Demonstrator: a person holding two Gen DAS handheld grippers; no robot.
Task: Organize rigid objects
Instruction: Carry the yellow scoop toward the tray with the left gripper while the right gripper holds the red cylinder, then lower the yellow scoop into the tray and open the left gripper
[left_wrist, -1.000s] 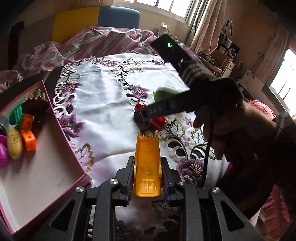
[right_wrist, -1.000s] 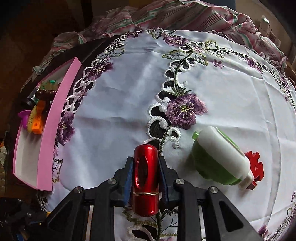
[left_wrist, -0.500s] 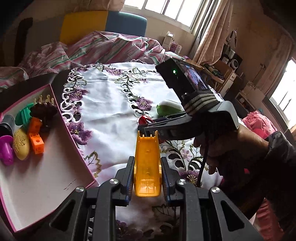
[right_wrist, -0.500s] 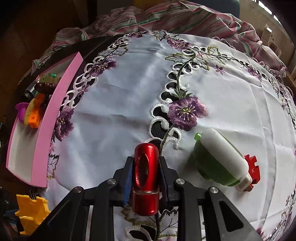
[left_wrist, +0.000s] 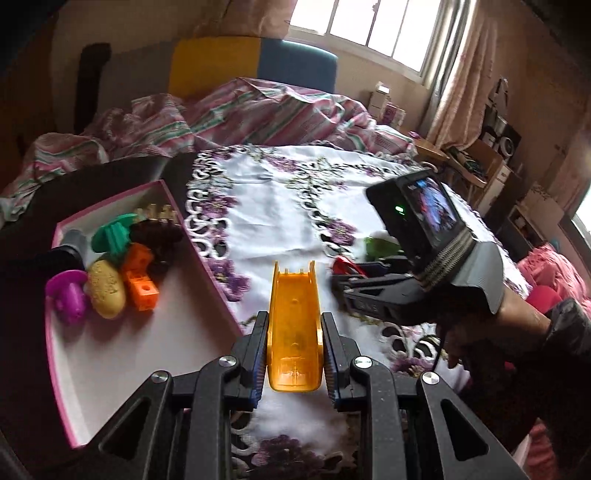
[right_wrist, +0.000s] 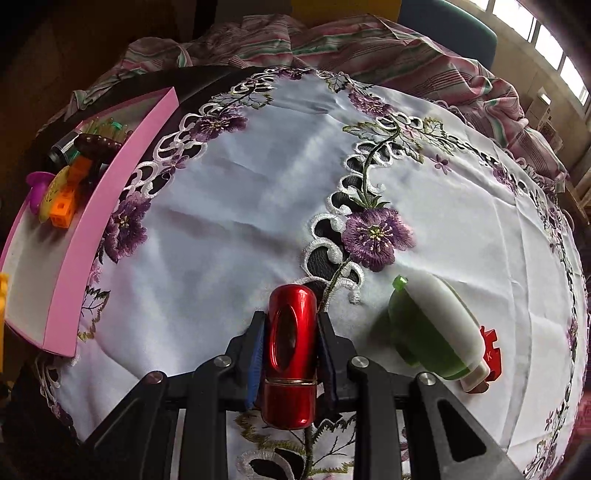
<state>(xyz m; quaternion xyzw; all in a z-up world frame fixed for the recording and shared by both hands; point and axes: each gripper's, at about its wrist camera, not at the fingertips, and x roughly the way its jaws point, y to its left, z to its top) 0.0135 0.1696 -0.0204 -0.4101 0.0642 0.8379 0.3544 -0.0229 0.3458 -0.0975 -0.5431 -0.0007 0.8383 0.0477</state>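
While left gripper (left_wrist: 294, 354) clamps yellow slide piece (left_wrist: 294, 325) beside pink box (left_wrist: 218, 295), right gripper (right_wrist: 290, 354) clamps red cylinder (right_wrist: 291, 354) over bench cloth (right_wrist: 240, 221), near green-white bottle (right_wrist: 436, 328).

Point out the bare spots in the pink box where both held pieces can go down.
The pink box is bare over its near half, from the orange block and yellow potato to the near wall. Its far end is crowded. The left tongs hold the yellow slide, the right tongs the red cylinder.
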